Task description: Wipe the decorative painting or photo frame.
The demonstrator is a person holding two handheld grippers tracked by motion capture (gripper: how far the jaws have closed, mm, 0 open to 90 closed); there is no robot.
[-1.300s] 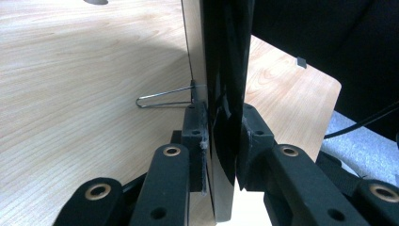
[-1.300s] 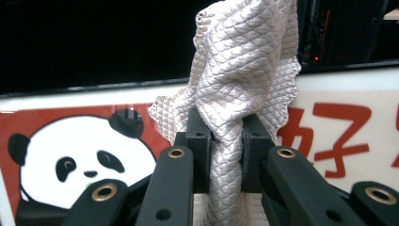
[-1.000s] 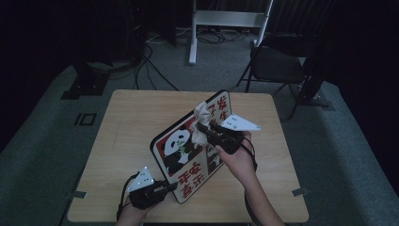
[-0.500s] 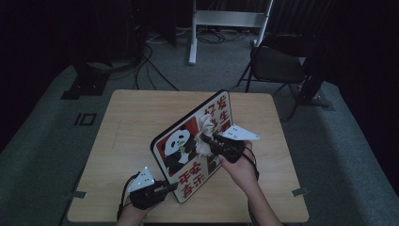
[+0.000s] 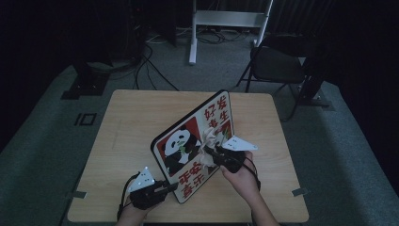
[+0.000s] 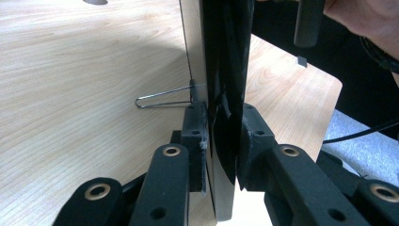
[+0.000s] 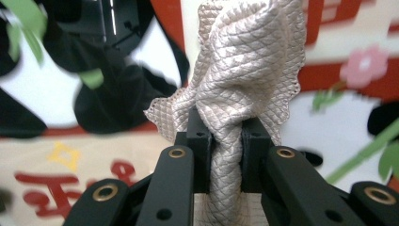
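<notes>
Since a second ago, my right tongs (image 5: 209, 153) have come lower down the face of the panda board (image 5: 188, 146), dragging the cloth (image 5: 210, 139) with them, while my left tongs (image 5: 171, 187) have kept their place at the board's near corner.

From the high view, the board stands tilted on edge across the middle of the wooden counter (image 5: 127, 122), running from near left to far right, its picture side facing right. My left tongs hold its near end; my right tongs press the bunched cloth against the printed face, just right of the panda.

Through the left gripper view, my left tongs (image 6: 221, 141) are clamped on the board's edge (image 6: 221, 84), one pad on each side. A thin wire clip (image 6: 164, 96) sticks out from the board over the counter (image 6: 84, 94).

Through the right gripper view, my right tongs (image 7: 227, 136) are closed tight on the cream quilted cloth (image 7: 244, 61), which bulges above the pads and lies against the board's red and white print (image 7: 339, 113).
</notes>
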